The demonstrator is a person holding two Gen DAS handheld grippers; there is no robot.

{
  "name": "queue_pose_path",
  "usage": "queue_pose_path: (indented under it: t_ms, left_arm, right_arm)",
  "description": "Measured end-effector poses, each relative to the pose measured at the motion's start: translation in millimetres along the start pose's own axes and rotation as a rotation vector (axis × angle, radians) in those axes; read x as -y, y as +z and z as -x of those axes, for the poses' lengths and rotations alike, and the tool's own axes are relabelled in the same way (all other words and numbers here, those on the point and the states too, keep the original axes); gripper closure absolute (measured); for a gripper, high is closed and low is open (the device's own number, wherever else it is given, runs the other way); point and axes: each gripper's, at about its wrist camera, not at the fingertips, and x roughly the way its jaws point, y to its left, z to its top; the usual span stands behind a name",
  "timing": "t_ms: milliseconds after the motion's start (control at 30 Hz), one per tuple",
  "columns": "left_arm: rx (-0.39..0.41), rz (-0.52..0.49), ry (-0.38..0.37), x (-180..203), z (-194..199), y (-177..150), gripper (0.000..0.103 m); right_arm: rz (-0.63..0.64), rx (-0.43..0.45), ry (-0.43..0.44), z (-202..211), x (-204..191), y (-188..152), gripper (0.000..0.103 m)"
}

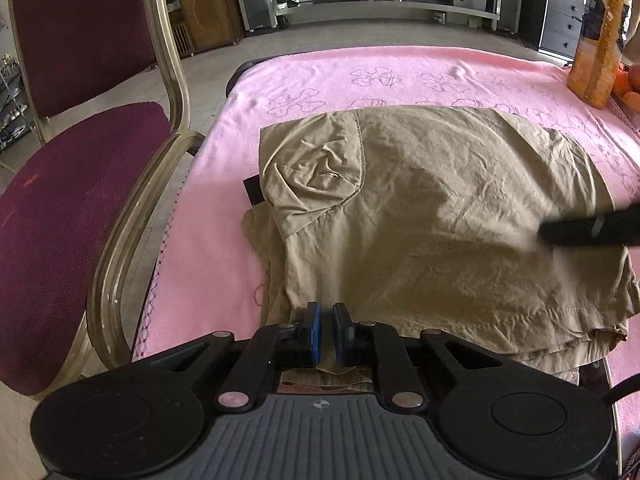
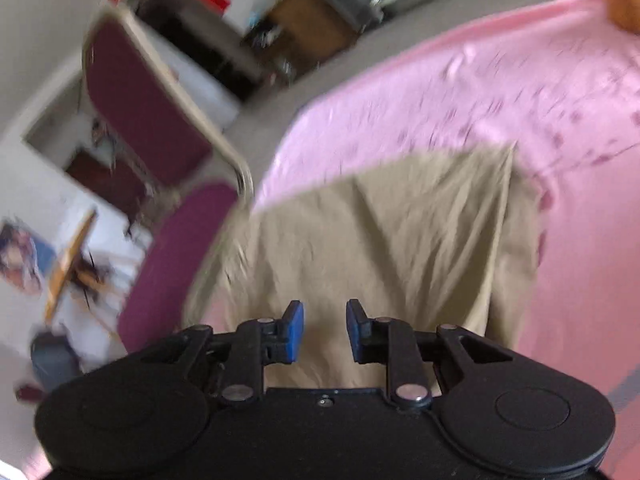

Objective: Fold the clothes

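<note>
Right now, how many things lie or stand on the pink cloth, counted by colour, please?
Tan: 1, the folded garment
Orange: 1 bag, plus oranges at the frame edge, at least 2, exact number hidden
Total: at least 4 on the pink cloth

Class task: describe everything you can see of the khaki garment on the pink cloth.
The khaki garment is thin, creased woven cloth, like cotton, folded into a rough rectangle of several layers whose hems show at the near edge. A stitched curved seam, like a pocket or fly, bulges at its left end, with a dark tag poking out beside it. It lies flat on the pink cloth. The left gripper sits at its near edge, nearly shut; whether it pinches fabric is unclear. The right gripper hovers open above it.
</note>
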Motion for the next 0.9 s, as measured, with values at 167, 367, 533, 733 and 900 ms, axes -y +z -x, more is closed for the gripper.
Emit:
queue_pose_path:
  t_ms: [167, 367, 533, 733, 900]
  left_arm:
    - [-0.002, 0.021, -0.02, -5, -1, 0, 0.09]
    - [0.009, -0.004, -0.001, 1, 1, -2, 0.09]
    - [0.019, -0.021, 0.01, 4, 2, -4, 0.09]
    - [0.016, -0.032, 0.022, 7, 2, -4, 0.09]
    - [0.007, -0.022, 0.001, 2, 1, -3, 0.09]
  right_arm:
    - [-0.02, 0.006, -0.286, 13, 26, -4, 0.103]
    - [-0.124, 0.106, -0.42, 58, 46, -12, 0.096]
    - [-0.088, 0.246, -0.359, 73, 29, -5, 0.095]
    - [-0.077, 0.26, -0.213, 50, 19, 17, 0.094]
    - [-0.087, 0.274, -0.065, 24, 1, 44, 0.092]
